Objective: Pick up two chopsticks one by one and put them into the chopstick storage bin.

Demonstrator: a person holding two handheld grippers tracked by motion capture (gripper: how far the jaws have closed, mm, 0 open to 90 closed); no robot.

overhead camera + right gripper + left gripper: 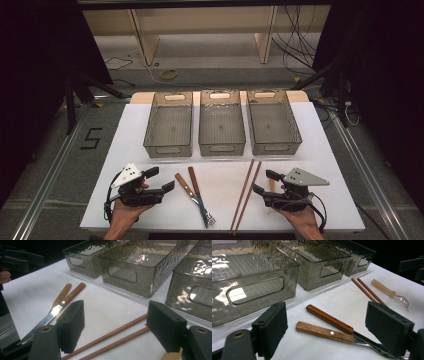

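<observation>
My left gripper [161,180] is held low over the table's front left, open with nothing between its jaws. In the left gripper view my gripper [329,326] looks out over a knife and a fork with wooden handles [325,326], which lie side by side just beyond it. My right gripper [264,183] stands open at the front right, also with nothing in it. In the right gripper view my gripper [118,323] frames a pair of brown chopsticks [112,337] lying on the white tabletop. The knife and fork [195,192] lie between the two grippers, with the chopsticks [246,195] to their right.
Three clear smoky bins [168,147] [222,148] [277,147] stand in a row at the back of the white table [150,165]. A small beige-handled spoon [387,290] lies right of the chopsticks [365,291], close to my right gripper.
</observation>
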